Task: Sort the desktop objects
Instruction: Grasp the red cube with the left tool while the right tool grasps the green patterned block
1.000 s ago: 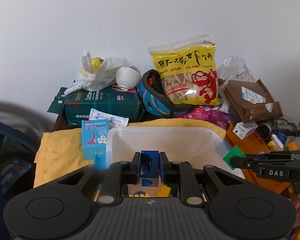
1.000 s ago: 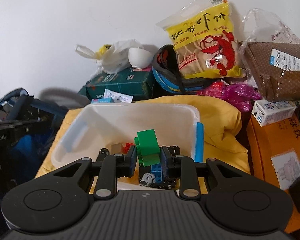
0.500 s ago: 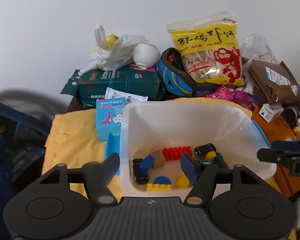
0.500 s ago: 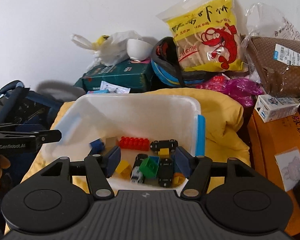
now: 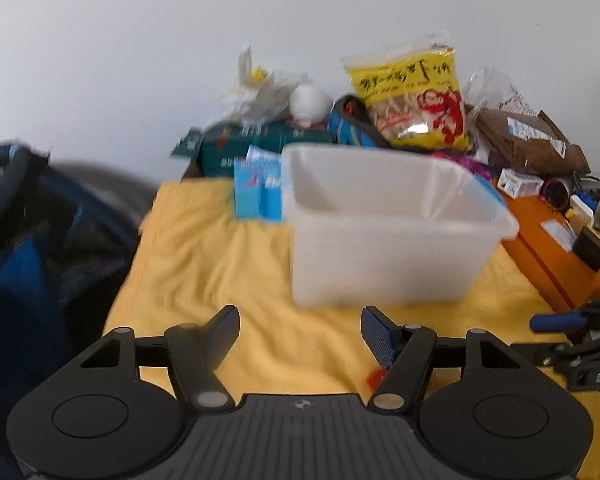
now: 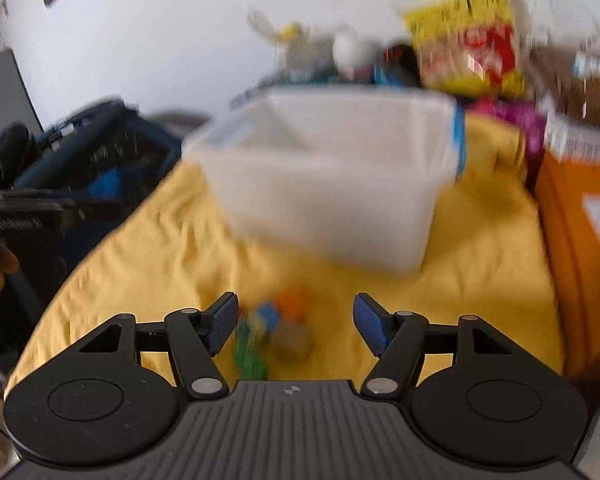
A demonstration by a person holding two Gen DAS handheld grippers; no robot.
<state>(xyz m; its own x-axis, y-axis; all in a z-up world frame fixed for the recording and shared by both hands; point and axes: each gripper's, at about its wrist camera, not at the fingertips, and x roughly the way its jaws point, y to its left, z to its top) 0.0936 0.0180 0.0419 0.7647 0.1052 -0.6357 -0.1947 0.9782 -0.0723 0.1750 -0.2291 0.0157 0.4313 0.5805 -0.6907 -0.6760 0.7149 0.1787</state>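
1. The left gripper (image 5: 300, 330) hangs over the yellow cloth (image 5: 204, 276) with its fingers spread wide and nothing between them; they have just been opening.
2. A small red piece (image 5: 375, 377) lies on the cloth just beside the left gripper's right finger, partly hidden by it.
3. The right gripper (image 6: 295, 326) is tilted down over the same cloth, fingers apart and gripping nothing; they too have just been opening.
4. Between and just beyond its fingers, a blurred cluster of toy blocks (image 6: 274, 330) sits on the cloth: green, blue, orange and a brownish lump. Their shapes are too smeared to tell.
5. The white plastic bin (image 5: 384, 236) stands on the cloth beyond both grippers, near the blocks but apart from them. Only its walls show from this low angle.
6. Behind the bin, against the wall, are a yellow snack bag (image 5: 410, 92), a dark green pack (image 5: 256, 146) and a light blue box (image 5: 256, 194).
7. An orange box (image 5: 552, 248) lies to the bin's right.
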